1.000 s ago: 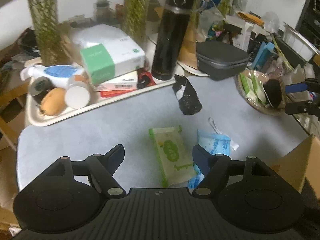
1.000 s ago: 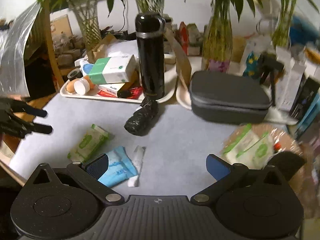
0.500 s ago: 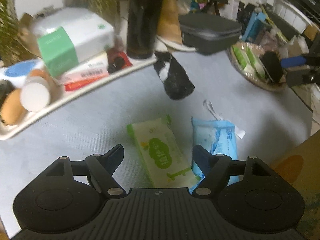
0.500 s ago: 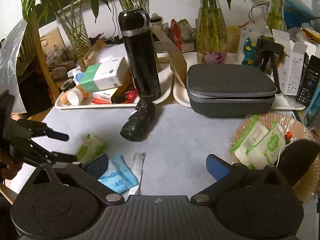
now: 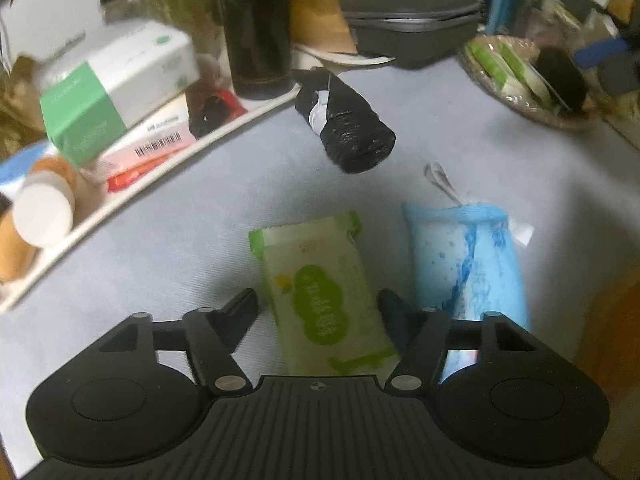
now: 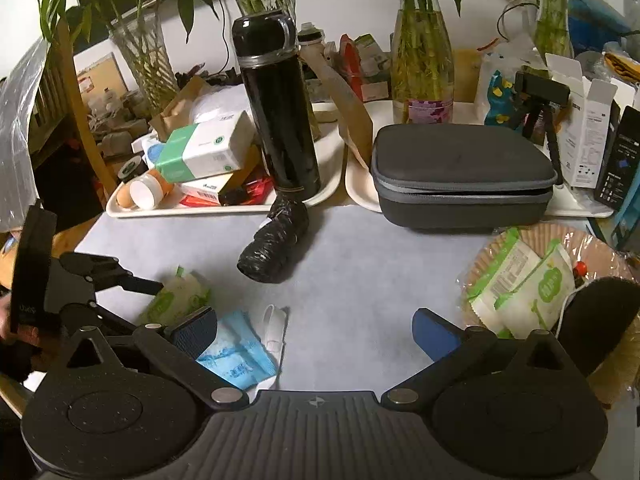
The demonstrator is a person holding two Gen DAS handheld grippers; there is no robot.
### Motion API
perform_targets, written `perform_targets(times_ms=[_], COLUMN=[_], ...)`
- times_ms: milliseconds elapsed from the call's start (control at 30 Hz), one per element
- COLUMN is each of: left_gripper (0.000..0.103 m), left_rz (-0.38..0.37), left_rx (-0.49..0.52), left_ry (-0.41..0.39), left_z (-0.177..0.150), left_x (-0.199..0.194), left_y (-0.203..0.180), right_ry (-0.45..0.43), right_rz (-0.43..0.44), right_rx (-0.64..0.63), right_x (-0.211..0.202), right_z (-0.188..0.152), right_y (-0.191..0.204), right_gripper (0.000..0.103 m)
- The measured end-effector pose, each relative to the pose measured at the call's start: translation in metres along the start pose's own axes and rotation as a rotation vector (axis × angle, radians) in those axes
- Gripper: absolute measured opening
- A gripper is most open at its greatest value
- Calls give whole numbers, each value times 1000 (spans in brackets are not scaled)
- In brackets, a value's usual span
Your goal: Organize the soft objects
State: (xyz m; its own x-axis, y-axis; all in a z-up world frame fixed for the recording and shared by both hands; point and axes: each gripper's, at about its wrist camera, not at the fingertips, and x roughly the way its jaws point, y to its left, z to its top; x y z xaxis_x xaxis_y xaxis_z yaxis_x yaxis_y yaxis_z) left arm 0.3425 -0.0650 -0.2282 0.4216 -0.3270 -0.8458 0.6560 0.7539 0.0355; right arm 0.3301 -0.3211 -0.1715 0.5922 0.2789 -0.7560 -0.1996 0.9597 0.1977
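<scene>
Straddling the green wipes pack (image 5: 324, 296), the left hand-held gripper (image 5: 318, 306) has just been narrowing, pads not yet pressing. The pack's long axis runs away from it, just left of the blue pack (image 5: 468, 264); the right hand-held gripper (image 6: 314, 326) idles wide, farther off.

The right gripper (image 6: 314, 326) hangs open above the counter (image 6: 360, 264). At left, the left gripper (image 6: 158, 300) straddles a green wipes pack (image 6: 176, 298); its jaws have just been closing. A blue pack (image 6: 234, 354) lies beside it.
</scene>
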Motion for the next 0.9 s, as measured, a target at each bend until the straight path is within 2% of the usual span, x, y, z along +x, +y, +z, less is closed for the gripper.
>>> perform_targets(times_ms=[233, 567, 667, 767, 900], left_gripper=[49, 47, 47, 47, 47], left_rz=[20, 78, 105, 130, 176], left_rx=[-51, -153, -198, -256, -345], left_ry=[-10, -33, -42, -64, -99], left_z=[-3, -11, -20, -29, -40], left_x=[-4, -11, -21, -34, -52], left_y=[2, 15, 26, 35, 44], right_ry=[31, 73, 103, 124, 142], right_rz=[22, 70, 53, 62, 90], right_rx=[-26, -183, -192, -186, -184], right_x=[19, 54, 67, 79, 95], right_z=[2, -5, -6, -7, -7], right_y=[2, 11, 8, 4, 3], right_gripper=[103, 102, 89, 82, 62])
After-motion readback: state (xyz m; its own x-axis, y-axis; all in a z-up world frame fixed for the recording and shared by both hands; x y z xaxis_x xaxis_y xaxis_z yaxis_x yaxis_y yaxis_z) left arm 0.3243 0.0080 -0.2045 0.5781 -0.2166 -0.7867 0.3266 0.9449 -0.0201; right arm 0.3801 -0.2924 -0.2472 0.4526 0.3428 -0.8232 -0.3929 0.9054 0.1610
